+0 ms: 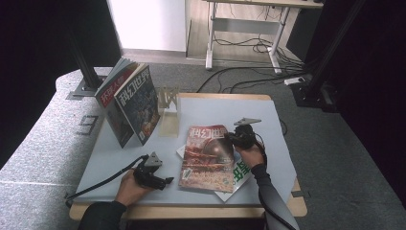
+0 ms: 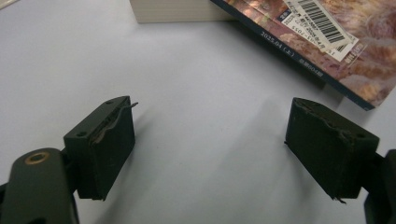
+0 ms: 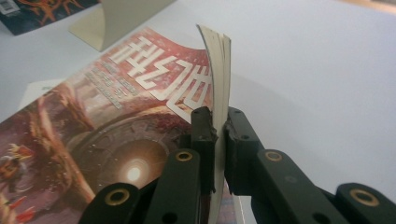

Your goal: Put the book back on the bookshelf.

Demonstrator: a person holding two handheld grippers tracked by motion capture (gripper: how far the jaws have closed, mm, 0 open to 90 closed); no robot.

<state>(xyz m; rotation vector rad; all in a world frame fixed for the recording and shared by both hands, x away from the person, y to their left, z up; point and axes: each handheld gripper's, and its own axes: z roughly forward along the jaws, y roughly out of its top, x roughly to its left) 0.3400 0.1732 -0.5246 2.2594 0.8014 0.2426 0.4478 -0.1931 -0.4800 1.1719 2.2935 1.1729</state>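
A red-covered magazine (image 1: 208, 158) lies on top of a green-and-white magazine (image 1: 242, 173) near the table's front middle. My right gripper (image 1: 229, 139) is shut on the red magazine's (image 3: 140, 116) right edge, and that edge curls up off the table between the pads (image 3: 205, 135). My left gripper (image 1: 165, 182) rests low on the table (image 1: 210, 112) to the left of the magazines, jaws wide apart with bare tabletop between its pads (image 2: 112, 140). The red magazine's barcode corner (image 2: 322, 42) lies just beyond those jaws.
Two magazines (image 1: 129, 103) stand upright, leaning at the table's back left. A beige bookend (image 1: 168, 110) stands beside them, its base also visible (image 3: 112, 23). Cables trail from both grippers. Beyond the table are grey floor, black posts and a desk frame.
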